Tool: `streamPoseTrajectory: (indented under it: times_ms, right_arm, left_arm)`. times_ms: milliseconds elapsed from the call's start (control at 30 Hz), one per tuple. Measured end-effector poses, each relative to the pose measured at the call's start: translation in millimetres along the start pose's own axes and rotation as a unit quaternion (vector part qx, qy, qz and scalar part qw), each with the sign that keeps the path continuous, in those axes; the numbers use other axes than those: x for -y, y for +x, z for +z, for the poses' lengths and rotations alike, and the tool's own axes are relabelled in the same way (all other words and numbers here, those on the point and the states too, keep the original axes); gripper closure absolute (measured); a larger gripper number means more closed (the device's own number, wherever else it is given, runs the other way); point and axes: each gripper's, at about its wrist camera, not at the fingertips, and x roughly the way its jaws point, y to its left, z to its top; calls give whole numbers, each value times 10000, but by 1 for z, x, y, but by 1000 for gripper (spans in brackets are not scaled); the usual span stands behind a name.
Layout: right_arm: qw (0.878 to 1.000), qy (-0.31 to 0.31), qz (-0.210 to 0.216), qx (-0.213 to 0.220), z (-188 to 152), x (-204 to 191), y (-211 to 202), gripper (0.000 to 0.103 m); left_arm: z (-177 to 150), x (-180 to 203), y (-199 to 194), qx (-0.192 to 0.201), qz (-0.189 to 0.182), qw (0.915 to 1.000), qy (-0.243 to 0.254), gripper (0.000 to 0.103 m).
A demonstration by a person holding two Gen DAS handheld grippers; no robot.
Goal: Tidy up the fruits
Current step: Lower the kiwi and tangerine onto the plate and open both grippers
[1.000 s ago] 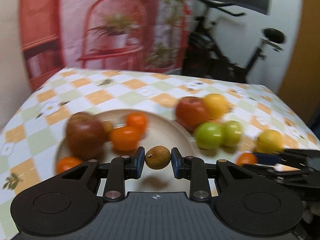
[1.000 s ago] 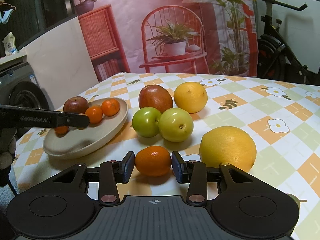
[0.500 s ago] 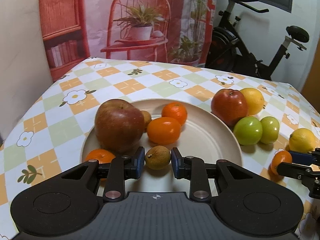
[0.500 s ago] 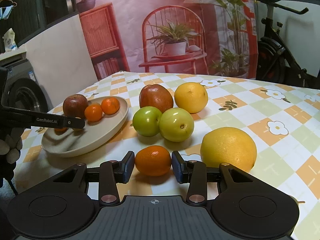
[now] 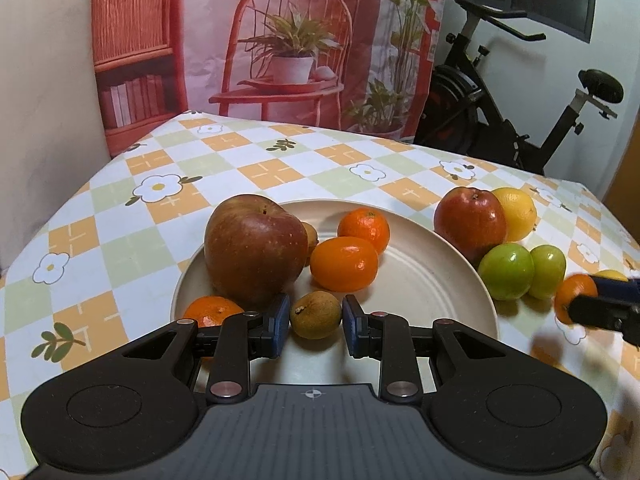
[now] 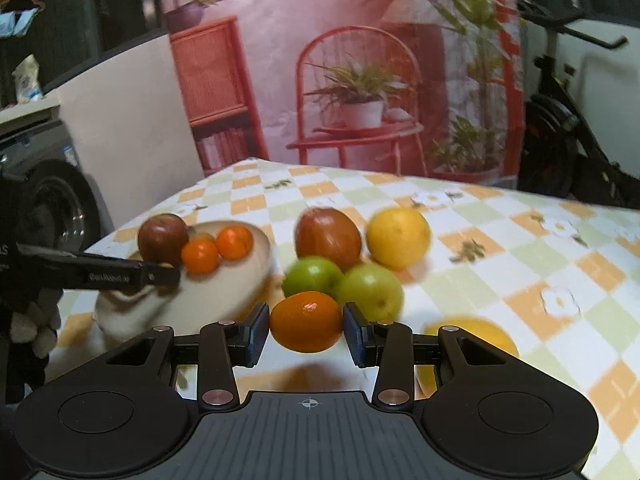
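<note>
My left gripper (image 5: 315,322) is open around a small brown fruit (image 5: 315,315) that rests on the beige plate (image 5: 436,280); small gaps show on both sides. The plate also holds a large red-brown apple (image 5: 254,250), an oval orange fruit (image 5: 344,264), a mandarin (image 5: 364,230) and another mandarin (image 5: 212,312). My right gripper (image 6: 306,330) is shut on a mandarin (image 6: 306,322) and holds it above the tablecloth, its shadow below. In the left wrist view the right gripper (image 5: 600,308) shows at the right edge.
Beside the plate lie a red apple (image 5: 470,224), a yellow orange (image 5: 518,214) and two green apples (image 5: 506,272) (image 5: 548,266). A large yellow citrus (image 6: 476,340) lies right of my right gripper. The table's left edge (image 5: 60,220) is close to the plate.
My left gripper set the brown fruit down on the plate and opened slightly. My right gripper closed on the mandarin and lifted it off the table, moving toward the plate.
</note>
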Motion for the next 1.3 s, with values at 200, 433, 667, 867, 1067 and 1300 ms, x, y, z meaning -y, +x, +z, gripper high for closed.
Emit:
streamPoseTrajectory:
  times_ms: [200,433,667,867,1067,1300]
  right_arm:
    - [9950,-947,273,-172,33,-31,34,66]
    - [9803,-1839,355,-621,54,-64,87,66]
    - [9759,-1946,355,-923,55,-76,120,66]
    - [9773,-1896,289,-895,54,-76,126,65]
    - [9839,-1623,305,-684,56,-71,114,65]
    - [9960,-870,124,-159,43,-48,71,65]
  left_arm:
    - [-1,-8,6,-113,-2,9997,-207,72]
    - [0,-13,4,-140,-135,9991,-383,72]
    - [-2,-14,4,-114,-169,9990,-409,72]
    - [-3,-12,3,-107,-156,9990,-396,72]
    - [-3,-12,4,-130,-210,9988,-419,67]
    - [-1,-9,-2,-31,-141,9991,-387,66]
